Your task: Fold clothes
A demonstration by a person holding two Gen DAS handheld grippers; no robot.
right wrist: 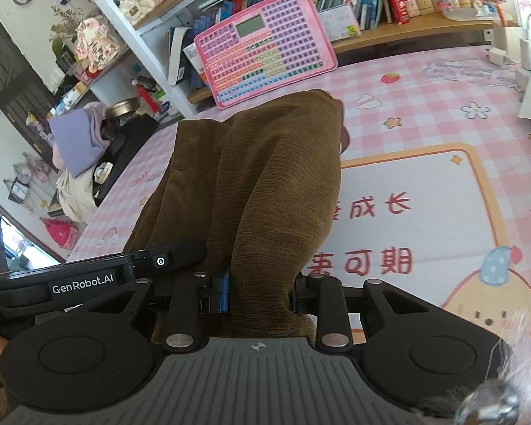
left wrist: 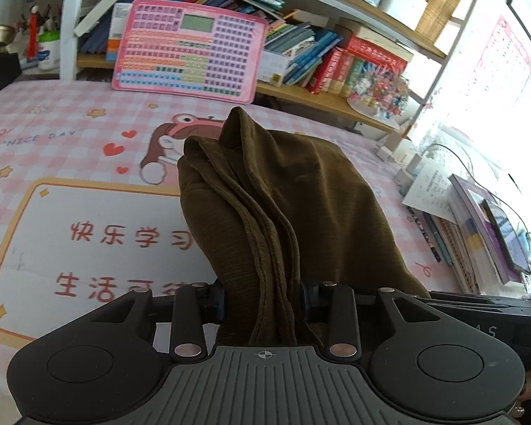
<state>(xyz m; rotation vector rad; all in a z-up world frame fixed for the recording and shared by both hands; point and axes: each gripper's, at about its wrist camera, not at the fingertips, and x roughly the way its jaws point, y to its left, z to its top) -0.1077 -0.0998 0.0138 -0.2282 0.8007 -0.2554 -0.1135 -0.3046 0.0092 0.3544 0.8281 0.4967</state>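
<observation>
both the left gripper (left wrist: 262, 297) and right gripper (right wrist: 260, 292) clamp bunched olive-brown garment (left wrist: 283, 191) above the pink desk mat (left wrist: 53, 134); uneven layers could slip, skewing the fold

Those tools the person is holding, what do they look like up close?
Both are matte black. The left tool and right tool each have a ribbed grey centre plate with a crosshair mark, two round black discs, silver pivot pins and blue finger pads. White "GenRobot.AI" lettering shows in the right view.

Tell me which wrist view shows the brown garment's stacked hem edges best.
Left wrist view. The brown garment shows several layered hem edges running from the left tongs up its folds. The right wrist view shows mostly smooth ribbed cloth bunched in the right tongs, edges hidden.
</observation>
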